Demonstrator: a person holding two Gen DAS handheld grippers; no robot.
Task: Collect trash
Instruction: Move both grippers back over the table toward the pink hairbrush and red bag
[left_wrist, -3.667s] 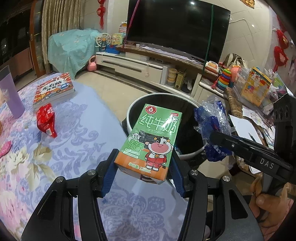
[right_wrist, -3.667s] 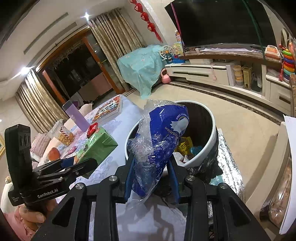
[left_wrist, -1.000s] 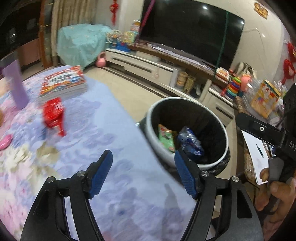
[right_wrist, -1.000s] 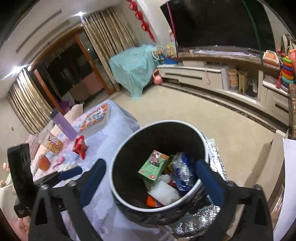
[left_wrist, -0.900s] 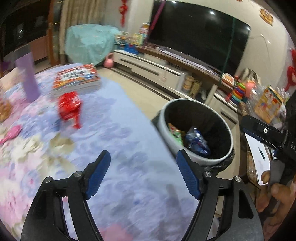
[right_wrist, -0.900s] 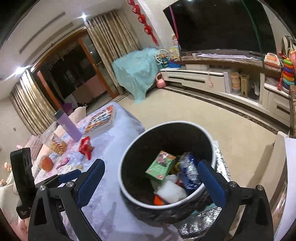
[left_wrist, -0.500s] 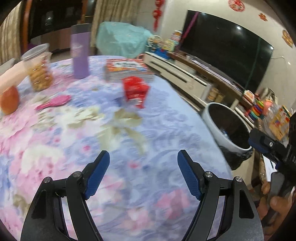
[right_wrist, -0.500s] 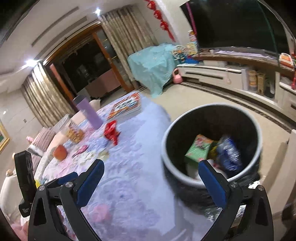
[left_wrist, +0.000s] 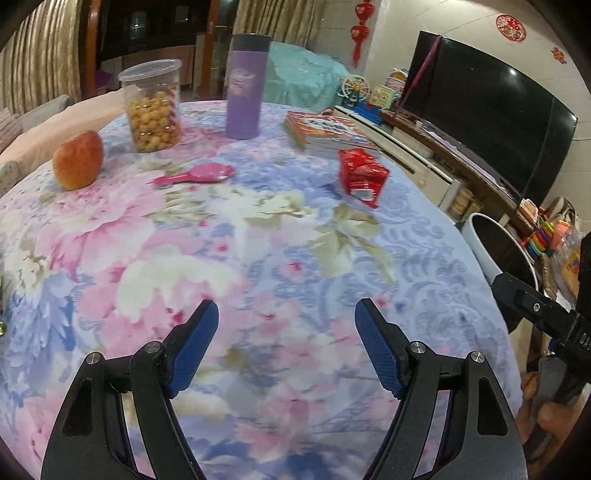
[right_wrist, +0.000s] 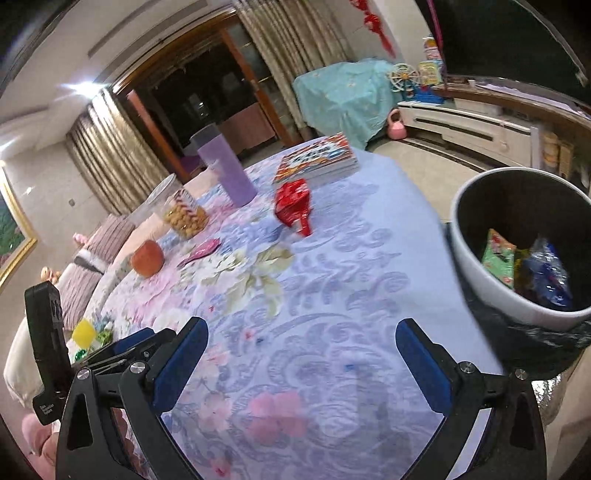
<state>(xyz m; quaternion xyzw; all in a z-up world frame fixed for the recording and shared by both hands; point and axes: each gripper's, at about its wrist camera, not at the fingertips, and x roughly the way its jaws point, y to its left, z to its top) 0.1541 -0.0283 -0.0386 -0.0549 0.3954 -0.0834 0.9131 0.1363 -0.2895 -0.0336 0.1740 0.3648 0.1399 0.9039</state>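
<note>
A crumpled red wrapper (left_wrist: 362, 175) lies on the flowered tablecloth (left_wrist: 258, 240), well beyond my left gripper (left_wrist: 286, 306), which is open and holds nothing. The right wrist view shows the same red wrapper (right_wrist: 293, 206) far ahead of my right gripper (right_wrist: 302, 326), also open with nothing in it. The white trash bin (right_wrist: 465, 236) stands off the table's right edge. Inside it lie a green milk carton (right_wrist: 498, 258) and a blue plastic bag (right_wrist: 546, 277). Small yellow and green scraps (right_wrist: 84, 332) sit at the table's near left edge.
An apple (left_wrist: 77, 160), a clear snack jar (left_wrist: 153, 107), a purple tumbler (left_wrist: 243, 86), a pink brush (left_wrist: 194, 173) and a stack of books (left_wrist: 325, 127) stand on the far half of the table. A TV and its cabinet are behind the bin.
Both grippers let the carton and the blue bag go into the bin, then swung left from above the bin to over the table. The red wrapper now shows nearer the middle.
</note>
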